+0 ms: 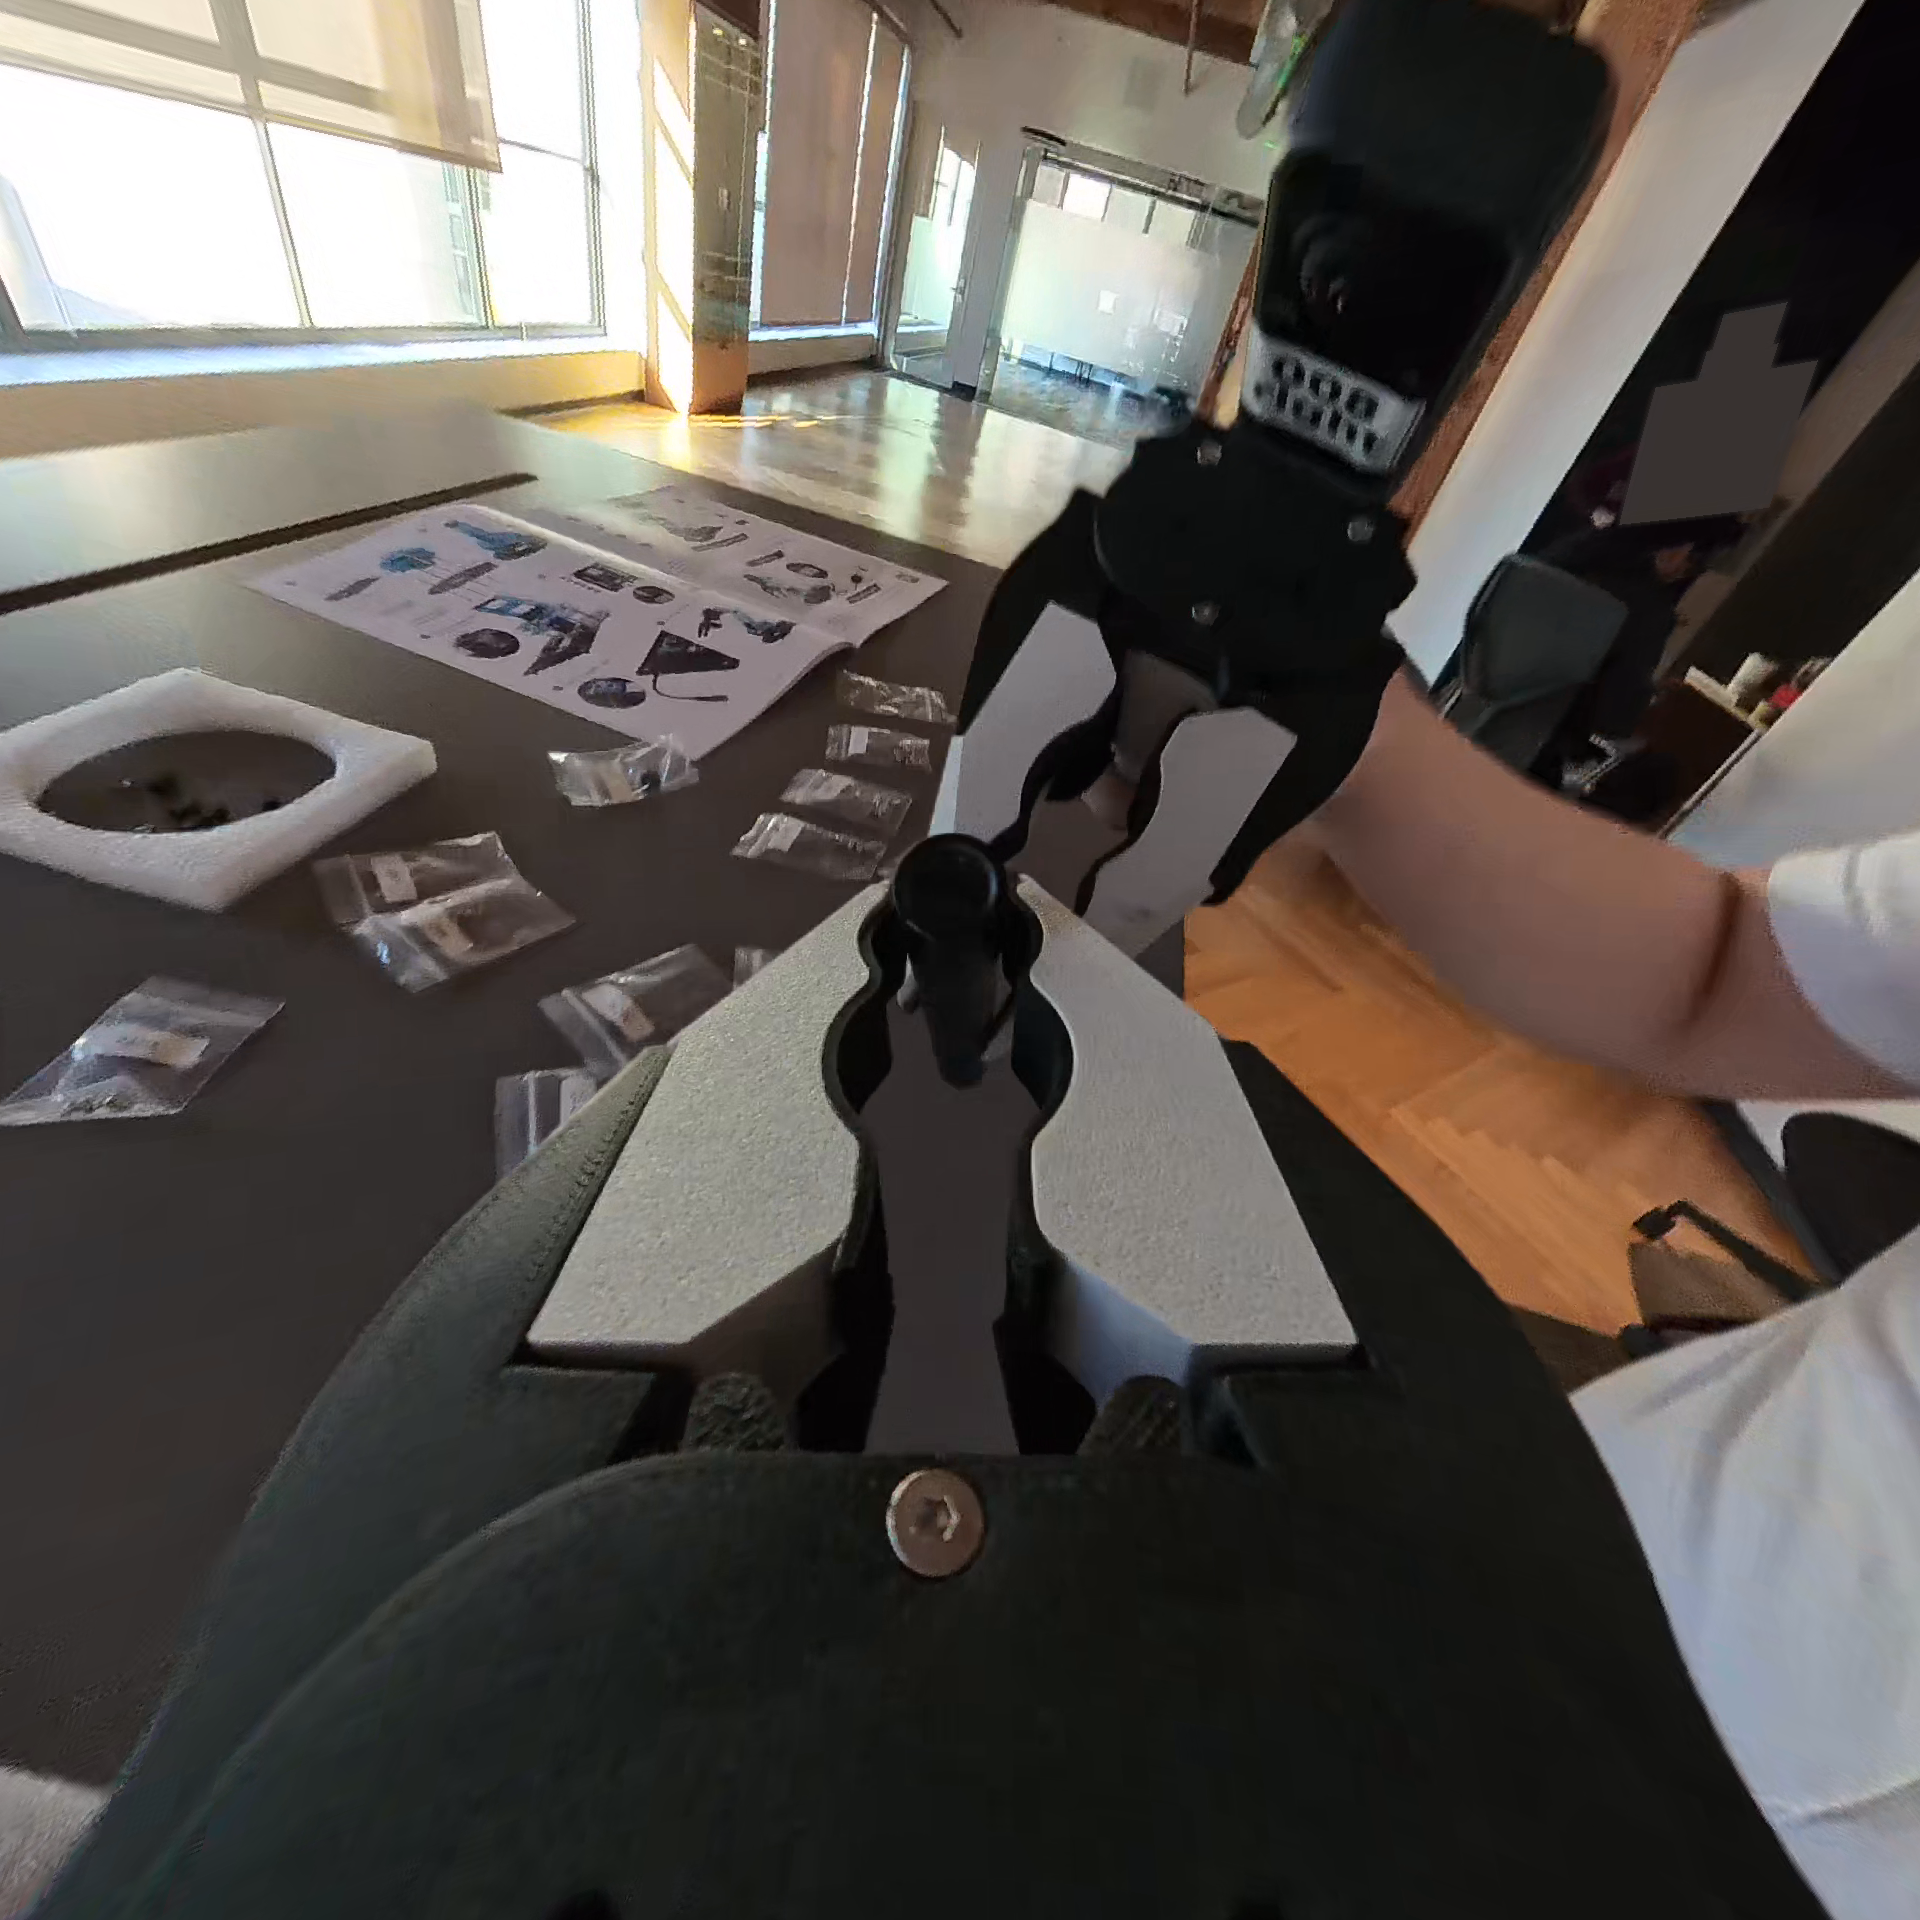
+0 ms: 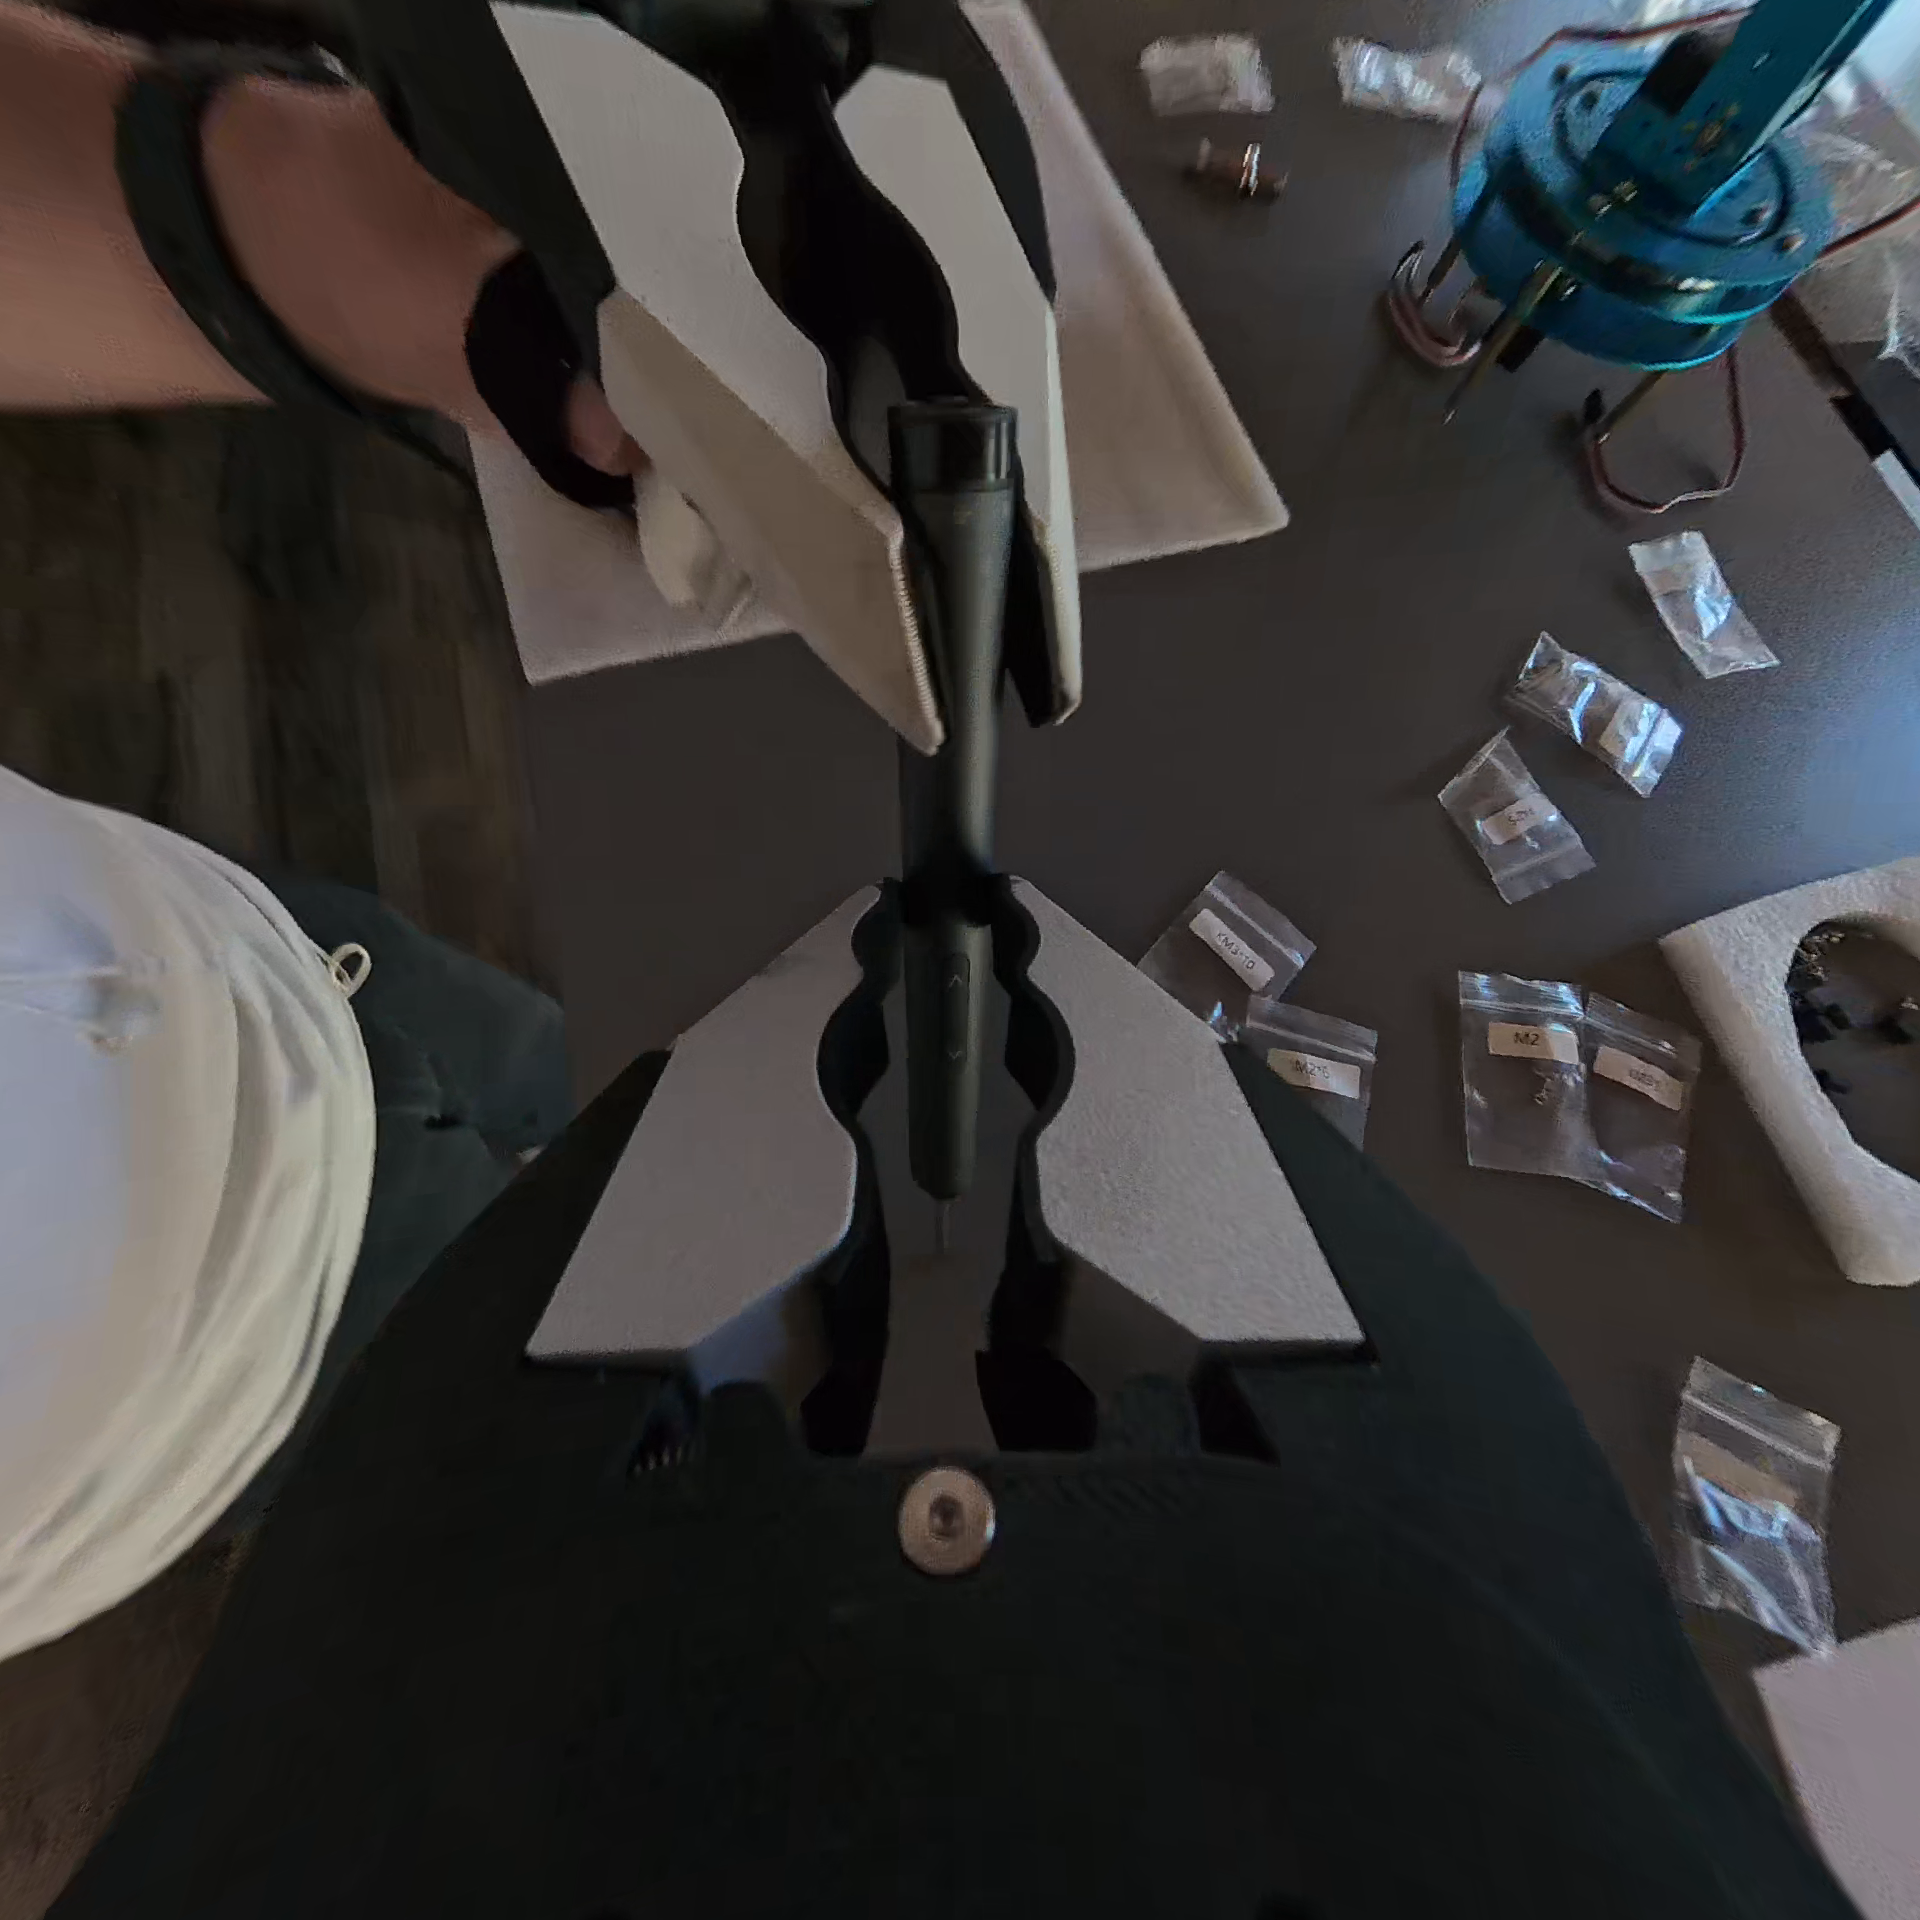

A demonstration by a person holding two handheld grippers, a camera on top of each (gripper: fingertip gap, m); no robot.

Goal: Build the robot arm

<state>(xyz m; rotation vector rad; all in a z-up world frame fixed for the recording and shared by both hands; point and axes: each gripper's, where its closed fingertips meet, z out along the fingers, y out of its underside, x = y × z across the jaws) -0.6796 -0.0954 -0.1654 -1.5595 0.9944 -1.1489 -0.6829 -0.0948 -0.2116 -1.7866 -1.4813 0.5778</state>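
Note:
A black pen-shaped electric screwdriver (image 2: 951,810) hangs in the air between both grippers, above the dark table (image 2: 1247,727). My right gripper (image 2: 948,904) is shut on its lower body, by the buttons, with the thin bit pointing back toward the camera. My left gripper (image 2: 987,727) comes in from above and is shut on the upper body, the cap end lying between its fingers. In the left wrist view the screwdriver (image 1: 951,966) shows end-on between the tips of my left gripper (image 1: 951,904). The right gripper (image 1: 1070,873) sits just beyond it.
Several small clear bags of hardware (image 2: 1517,821) lie scattered on the table. A white foam ring (image 1: 208,790) holds loose screws. A printed instruction sheet (image 1: 623,603) lies farther back. A blue round robot base with wires (image 2: 1621,197) and a white foam sheet (image 2: 1164,416) are beyond the grippers. Tip to tip, the grippers are about 5 cm apart.

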